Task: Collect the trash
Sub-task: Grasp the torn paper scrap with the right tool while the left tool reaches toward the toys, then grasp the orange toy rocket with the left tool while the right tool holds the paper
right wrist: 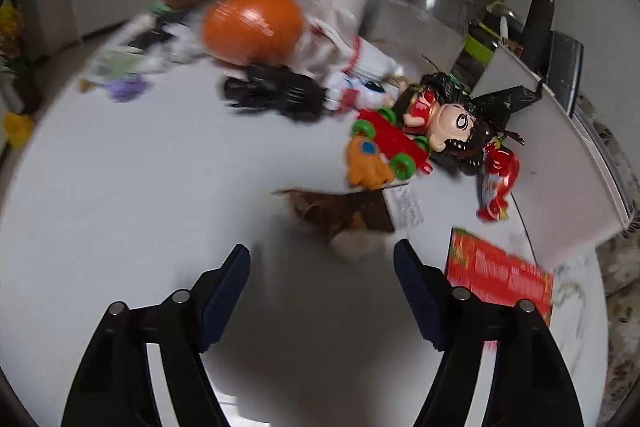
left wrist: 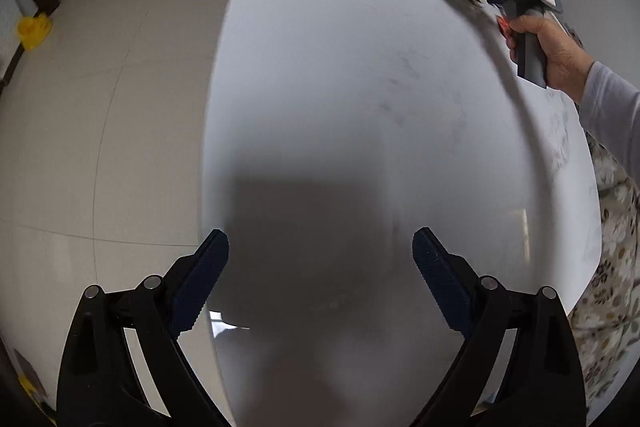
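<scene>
My right gripper (right wrist: 320, 249) is open over the white table (right wrist: 140, 187) with nothing between its pads. Just ahead of its fingertips lies a brown crumpled leaf-like scrap (right wrist: 336, 211) with a white paper slip (right wrist: 404, 207) beside it. A red candy wrapper (right wrist: 498, 183) and a flat red packet (right wrist: 500, 275) lie to the right. My left gripper (left wrist: 320, 239) is open above a bare part of the table (left wrist: 360, 87), holding nothing. In the left wrist view a hand (left wrist: 560, 55) grips the other tool's handle at the upper right.
Behind the scrap lie a big-headed doll (right wrist: 448, 123), a red toy car (right wrist: 394, 141), an orange figure (right wrist: 366, 167), a black bag (right wrist: 504, 99), an orange ball (right wrist: 252, 27) and a clear jar (right wrist: 420, 15). A white box (right wrist: 560, 163) stands right. Tiled floor (left wrist: 100, 107) lies left of the table.
</scene>
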Demonstrator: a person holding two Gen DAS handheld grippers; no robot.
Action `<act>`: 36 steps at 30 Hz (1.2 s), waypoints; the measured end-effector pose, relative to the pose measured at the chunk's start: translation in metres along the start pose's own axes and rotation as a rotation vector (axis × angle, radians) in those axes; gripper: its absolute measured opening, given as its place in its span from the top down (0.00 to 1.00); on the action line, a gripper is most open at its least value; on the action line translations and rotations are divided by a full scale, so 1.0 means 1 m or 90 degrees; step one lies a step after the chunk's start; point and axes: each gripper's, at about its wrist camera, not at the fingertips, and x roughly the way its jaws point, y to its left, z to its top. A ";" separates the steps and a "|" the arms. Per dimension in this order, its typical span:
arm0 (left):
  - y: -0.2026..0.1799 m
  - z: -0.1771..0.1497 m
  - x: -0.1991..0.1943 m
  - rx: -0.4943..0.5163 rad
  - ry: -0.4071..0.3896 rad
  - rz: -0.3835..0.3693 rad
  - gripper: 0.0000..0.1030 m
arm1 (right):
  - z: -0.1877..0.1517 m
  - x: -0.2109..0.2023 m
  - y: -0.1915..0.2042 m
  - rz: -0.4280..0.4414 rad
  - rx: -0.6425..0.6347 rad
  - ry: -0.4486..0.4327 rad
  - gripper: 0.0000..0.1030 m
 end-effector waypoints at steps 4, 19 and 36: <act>0.004 0.013 0.005 0.006 0.006 -0.012 0.12 | 0.016 0.016 -0.026 0.075 0.077 0.030 0.88; -0.158 0.221 0.062 0.154 -0.134 -0.099 0.12 | -0.136 -0.172 -0.123 0.267 0.238 -0.047 0.98; -0.287 0.363 0.190 0.194 -0.099 0.063 0.55 | -0.259 -0.256 -0.189 0.218 0.385 -0.067 0.98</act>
